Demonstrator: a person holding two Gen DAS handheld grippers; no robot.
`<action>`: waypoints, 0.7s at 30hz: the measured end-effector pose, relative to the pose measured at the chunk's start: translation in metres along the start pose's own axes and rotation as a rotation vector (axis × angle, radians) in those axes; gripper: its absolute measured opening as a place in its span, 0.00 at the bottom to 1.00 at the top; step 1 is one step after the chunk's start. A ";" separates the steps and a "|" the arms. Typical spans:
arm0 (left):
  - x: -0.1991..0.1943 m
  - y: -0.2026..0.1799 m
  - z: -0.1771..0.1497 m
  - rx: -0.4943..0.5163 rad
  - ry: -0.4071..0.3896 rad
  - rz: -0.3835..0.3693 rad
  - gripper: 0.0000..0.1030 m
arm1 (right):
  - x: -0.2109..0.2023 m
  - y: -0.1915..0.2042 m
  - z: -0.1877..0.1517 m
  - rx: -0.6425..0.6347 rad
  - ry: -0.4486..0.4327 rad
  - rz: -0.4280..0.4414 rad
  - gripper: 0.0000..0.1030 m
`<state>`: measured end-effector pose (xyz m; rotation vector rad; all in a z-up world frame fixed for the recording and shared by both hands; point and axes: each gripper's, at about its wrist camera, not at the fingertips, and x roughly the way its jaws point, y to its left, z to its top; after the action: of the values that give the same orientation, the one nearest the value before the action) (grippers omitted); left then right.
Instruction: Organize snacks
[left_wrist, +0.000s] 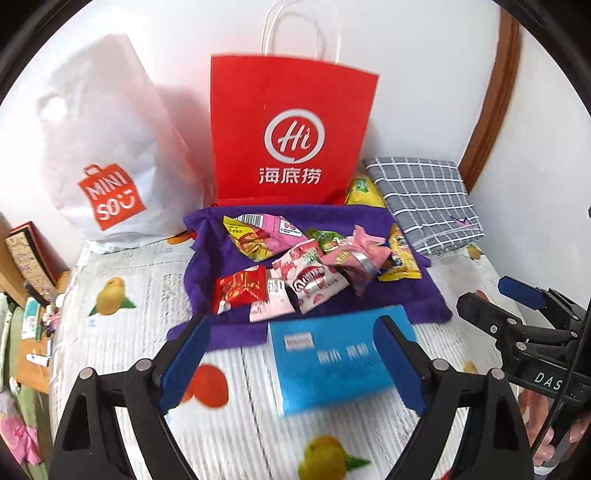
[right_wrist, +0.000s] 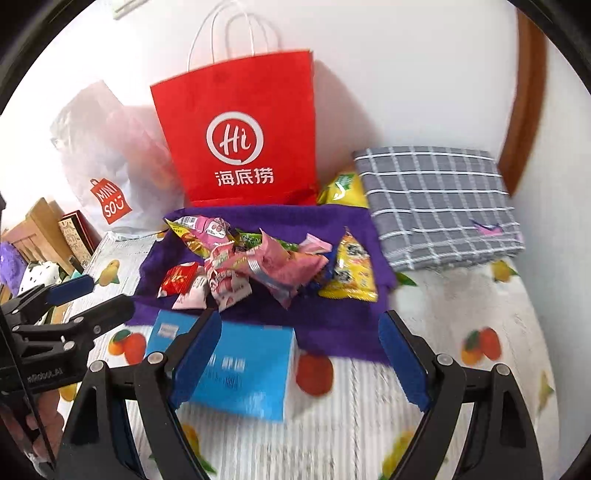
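On purple towel (left_wrist: 229, 266), crumpled colourful snacks (left_wrist: 306, 266)

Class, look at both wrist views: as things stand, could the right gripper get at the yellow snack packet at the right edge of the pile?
Probably yes. The right gripper is open and empty, and the yellow snack packet lies exposed on the purple cloth, with only bare cloth between them. The blue box sits off to the left.

left claw (left_wrist: 291, 363): black arms, blue pads, silver screws | right claw (right_wrist: 299, 363): same

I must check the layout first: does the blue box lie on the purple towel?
No, the blue box lies on the fruit-print tablecloth, just in front of the purple towel.
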<state>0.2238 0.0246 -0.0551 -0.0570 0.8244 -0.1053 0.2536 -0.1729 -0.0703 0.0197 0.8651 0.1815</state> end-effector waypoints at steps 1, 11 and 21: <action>-0.007 -0.002 -0.004 0.005 -0.006 0.005 0.90 | -0.007 -0.001 -0.004 0.006 -0.003 0.005 0.84; -0.067 -0.018 -0.049 0.032 -0.068 0.041 0.96 | -0.067 -0.006 -0.054 0.053 -0.021 -0.048 0.90; -0.109 -0.032 -0.075 0.050 -0.125 0.092 0.98 | -0.105 -0.005 -0.094 0.060 -0.049 -0.090 0.98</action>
<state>0.0929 0.0047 -0.0230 0.0216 0.6979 -0.0356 0.1164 -0.2007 -0.0522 0.0409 0.8207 0.0708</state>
